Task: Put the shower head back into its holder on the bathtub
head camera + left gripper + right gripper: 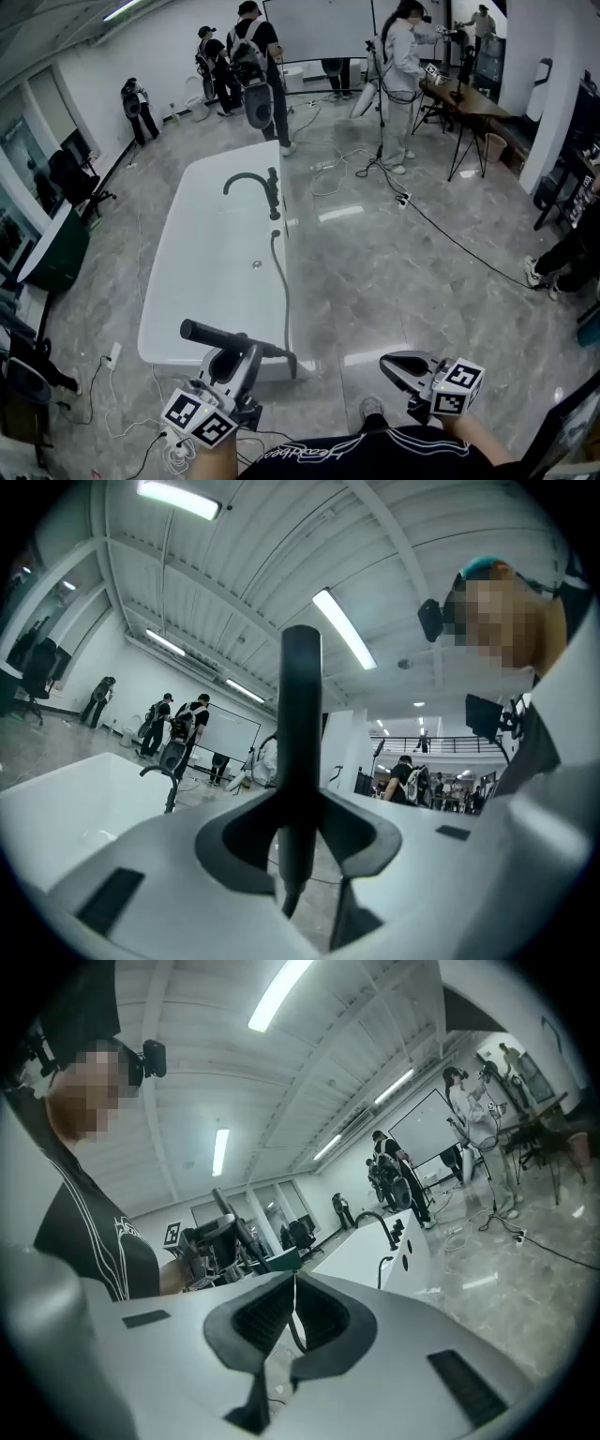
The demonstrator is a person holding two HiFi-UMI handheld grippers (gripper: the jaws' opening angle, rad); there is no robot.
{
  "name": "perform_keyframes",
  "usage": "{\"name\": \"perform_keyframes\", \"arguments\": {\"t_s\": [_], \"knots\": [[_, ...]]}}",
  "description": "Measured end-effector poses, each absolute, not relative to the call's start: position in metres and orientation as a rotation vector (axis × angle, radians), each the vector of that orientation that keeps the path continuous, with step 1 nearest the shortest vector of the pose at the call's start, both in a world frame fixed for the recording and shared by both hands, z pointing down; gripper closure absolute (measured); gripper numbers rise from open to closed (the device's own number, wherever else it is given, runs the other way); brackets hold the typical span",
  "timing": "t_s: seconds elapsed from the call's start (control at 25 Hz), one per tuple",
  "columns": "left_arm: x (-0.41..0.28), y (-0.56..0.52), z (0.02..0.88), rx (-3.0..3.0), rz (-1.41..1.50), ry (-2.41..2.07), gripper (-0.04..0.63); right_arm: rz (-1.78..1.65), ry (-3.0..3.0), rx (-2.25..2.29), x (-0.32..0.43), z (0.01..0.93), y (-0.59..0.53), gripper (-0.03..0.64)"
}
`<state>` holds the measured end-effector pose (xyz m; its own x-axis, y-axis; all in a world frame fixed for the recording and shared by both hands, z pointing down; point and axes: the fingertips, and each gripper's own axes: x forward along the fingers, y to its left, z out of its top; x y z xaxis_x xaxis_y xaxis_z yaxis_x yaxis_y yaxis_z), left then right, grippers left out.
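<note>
- Left gripper [246, 354]: fingers grasping shower head [211, 332] mid-handle, probably for control when seating.
- Head level, above tub [169, 281] near end.
- Hose [283, 291] runs along rim toward faucet [251, 180], well apart.
- Right gripper [389, 363]: fingers clenched, empty, beside tub, clear of hose.

A glossy grey marble-patterned floor [394, 281] carries a long white freestanding bathtub [216, 272]. Thin black cables [450, 239] snake across the tiles to its right. A small white power strip [114, 354] lies beside its near-left corner.

Data-collection lab: bathtub [167, 281] on marble floor [394, 281], cables [450, 238], tripod [380, 122], rigged people [253, 47].
</note>
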<state>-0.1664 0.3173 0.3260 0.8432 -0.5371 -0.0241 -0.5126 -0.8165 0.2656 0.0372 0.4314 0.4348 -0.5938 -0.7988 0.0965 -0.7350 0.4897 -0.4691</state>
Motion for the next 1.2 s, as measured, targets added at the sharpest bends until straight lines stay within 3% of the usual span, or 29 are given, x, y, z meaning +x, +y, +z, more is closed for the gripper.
{"name": "perform_keyframes", "arguments": {"t_s": [0.56,1.2], "knots": [[-0.062,0.231,0.25,2.884,-0.301,-0.889,0.462,-0.665,2.635,-1.308,0.15,0.421,0.346,0.603],[-0.086,0.083,0.293,2.813,-0.228,-0.943,0.462,-0.888,2.787,-1.227,0.105,0.492,0.19,0.601]]}}
